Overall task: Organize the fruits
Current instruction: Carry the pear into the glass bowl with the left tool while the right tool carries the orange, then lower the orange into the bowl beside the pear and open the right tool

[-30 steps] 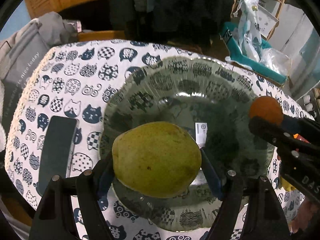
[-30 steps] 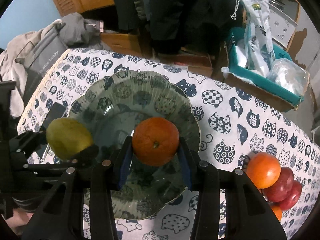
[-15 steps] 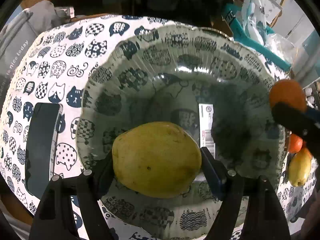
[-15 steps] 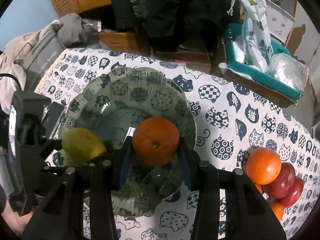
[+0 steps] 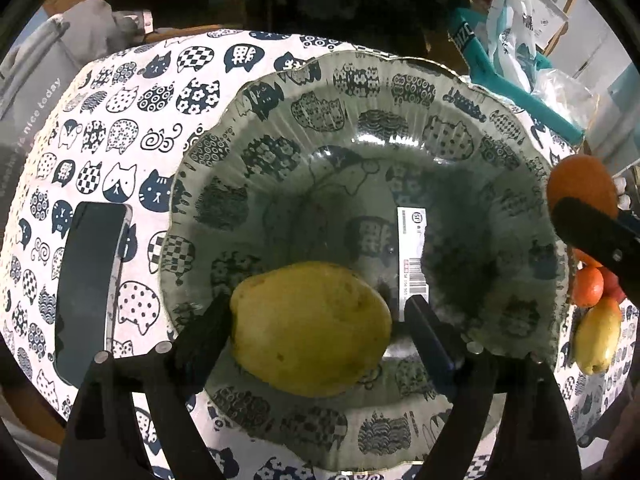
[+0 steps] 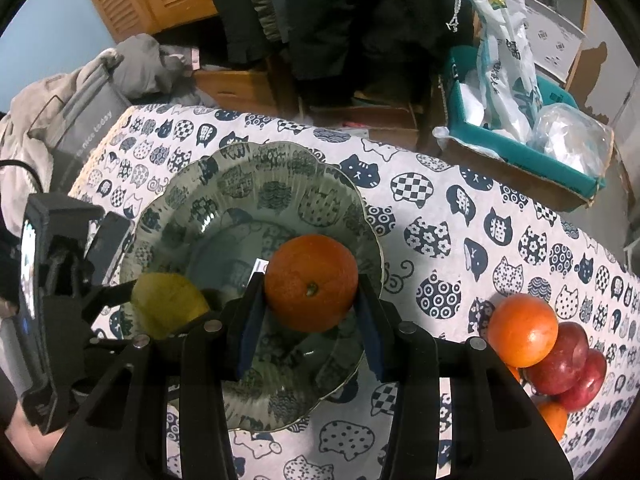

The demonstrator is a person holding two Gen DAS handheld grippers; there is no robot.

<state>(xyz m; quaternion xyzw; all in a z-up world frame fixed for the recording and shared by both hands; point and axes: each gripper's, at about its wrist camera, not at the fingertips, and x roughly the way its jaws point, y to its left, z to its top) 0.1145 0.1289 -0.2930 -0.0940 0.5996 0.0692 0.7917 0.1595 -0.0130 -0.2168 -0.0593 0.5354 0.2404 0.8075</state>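
Note:
A yellow-green mango (image 5: pixel 310 328) lies on the near side of the glass plate (image 5: pixel 360 112), which stands on a cat-print tablecloth. My left gripper (image 5: pixel 318 304) straddles the mango with its jaws opening. The left finger is at the fruit's skin and a thin gap shows at the right finger. In the right wrist view the mango (image 6: pixel 168 310) rests in the plate (image 6: pixel 240 176) at the left. My right gripper (image 6: pixel 311 285) is shut on an orange (image 6: pixel 311 276), held above the plate's right half. That orange (image 5: pixel 582 182) shows at the right edge of the left wrist view.
A dark phone (image 5: pixel 90 288) lies left of the plate. A barcode label (image 5: pixel 412 256) sits in the plate's middle. An orange (image 6: pixel 524 330), red apples (image 6: pixel 560 364) and a yellow fruit (image 5: pixel 598 340) are heaped to the right. A teal box (image 6: pixel 516 148) stands beyond the table.
My left gripper came down closer to the plate with the mango, and its jaws have widened off the fruit. The right gripper has kept still with the orange.

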